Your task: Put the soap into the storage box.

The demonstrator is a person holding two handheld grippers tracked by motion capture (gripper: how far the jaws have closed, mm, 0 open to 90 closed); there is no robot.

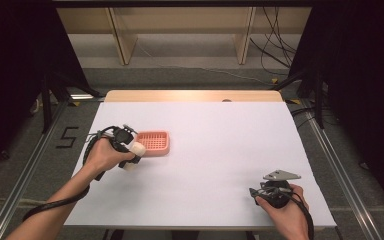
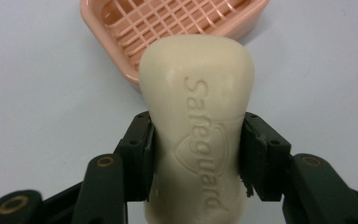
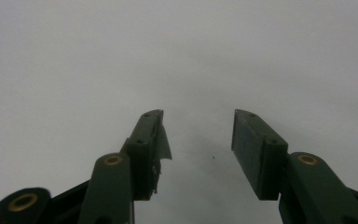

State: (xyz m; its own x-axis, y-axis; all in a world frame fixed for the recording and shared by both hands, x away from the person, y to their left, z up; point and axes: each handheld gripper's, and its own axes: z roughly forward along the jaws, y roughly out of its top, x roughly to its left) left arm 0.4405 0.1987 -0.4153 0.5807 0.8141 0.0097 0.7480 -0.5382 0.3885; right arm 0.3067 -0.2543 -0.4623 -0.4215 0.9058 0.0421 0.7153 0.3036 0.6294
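Across the wooden table [image 1: 130, 96] a white sheet [image 1: 215, 150] is covering nearly the whole top, and everything else is sitting on it. Toward the sheet's left side a pink soap dish [image 1: 153, 143] with a grid floor is lying flat. Just beside the dish's left edge, the left gripper [image 1: 131, 156] is clamping a cream bar of soap [image 2: 196, 126], its 2 jaws pressing on the bar's 2 long sides at roughly half spread. In the left gripper view the soap is pointing toward the dish's near corner, its far end overlapping the rim in the picture. Near the sheet's front right corner, the right gripper [image 3: 196, 135] is resting with its jaws standing apart, gripping nothing.
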